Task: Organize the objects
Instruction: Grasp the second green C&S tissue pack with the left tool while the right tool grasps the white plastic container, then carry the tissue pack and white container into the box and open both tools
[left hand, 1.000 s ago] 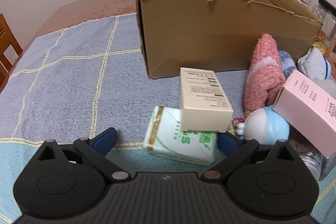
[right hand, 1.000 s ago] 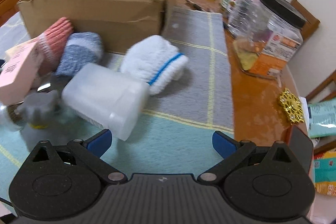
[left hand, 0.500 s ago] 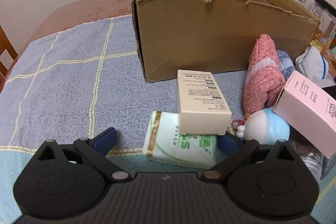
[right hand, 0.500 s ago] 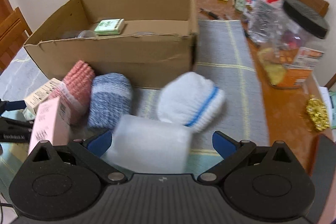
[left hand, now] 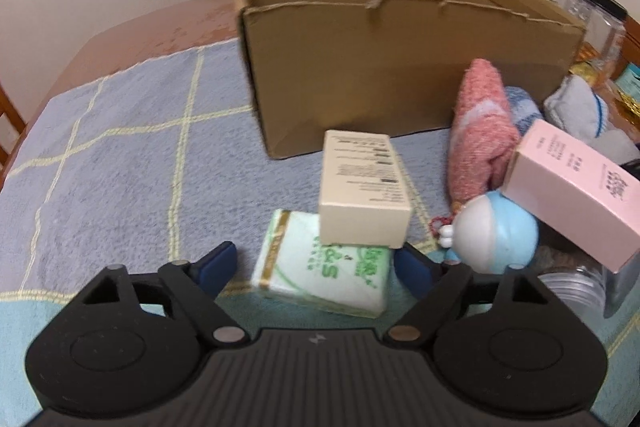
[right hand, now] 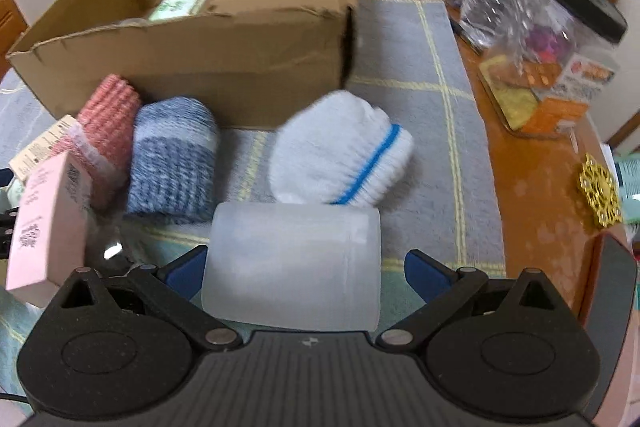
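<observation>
My right gripper is spread around a frosted jar lying crosswise. My left gripper gapes around a tissue pack, its length running away, under a beige carton. Checked cloth beyond, then the box; its contents mostly hidden.
</observation>
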Motion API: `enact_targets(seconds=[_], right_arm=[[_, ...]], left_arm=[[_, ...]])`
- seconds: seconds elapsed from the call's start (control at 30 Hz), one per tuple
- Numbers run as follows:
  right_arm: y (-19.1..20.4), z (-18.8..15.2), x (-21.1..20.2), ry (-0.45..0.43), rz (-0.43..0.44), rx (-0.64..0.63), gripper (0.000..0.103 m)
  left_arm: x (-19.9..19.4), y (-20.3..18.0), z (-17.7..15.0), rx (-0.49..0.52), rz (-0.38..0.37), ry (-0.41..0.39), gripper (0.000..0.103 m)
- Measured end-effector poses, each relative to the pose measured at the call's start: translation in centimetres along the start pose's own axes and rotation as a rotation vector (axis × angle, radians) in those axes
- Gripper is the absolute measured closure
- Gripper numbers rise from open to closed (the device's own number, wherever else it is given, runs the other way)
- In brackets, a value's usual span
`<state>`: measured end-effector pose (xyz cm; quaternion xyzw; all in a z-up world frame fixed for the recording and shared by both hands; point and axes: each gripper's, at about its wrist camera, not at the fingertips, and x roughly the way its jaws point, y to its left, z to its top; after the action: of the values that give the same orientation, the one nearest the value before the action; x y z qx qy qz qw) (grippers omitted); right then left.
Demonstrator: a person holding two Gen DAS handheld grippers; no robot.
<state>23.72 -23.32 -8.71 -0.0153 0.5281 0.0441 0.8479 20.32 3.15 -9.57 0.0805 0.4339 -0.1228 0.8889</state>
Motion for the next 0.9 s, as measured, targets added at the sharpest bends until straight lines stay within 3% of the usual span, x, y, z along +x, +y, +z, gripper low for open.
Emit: enact_targets(seconds=[0.3, 0.5, 0.9], right_arm=[[0.8, 0.3, 1.4, 0.029, -0.029, 0.011, 0.000], [-0.1, 0.4, 1.3, 0.057, 0.008, 0.039, 0.016], [-0.1, 1.4, -1.5, 0.031, 0.011, 0.007, 0.017]], left_arm=[[-0.1, -0.2, 0.5, 0.045, -0.053, 0.011, 0.037], [-0.6, 0.0, 0.8, 0.090, -0.067, 0.038, 0.039], [-3.8, 1.0, 2.7, 0.202, -0.151, 0.087, 0.039]])
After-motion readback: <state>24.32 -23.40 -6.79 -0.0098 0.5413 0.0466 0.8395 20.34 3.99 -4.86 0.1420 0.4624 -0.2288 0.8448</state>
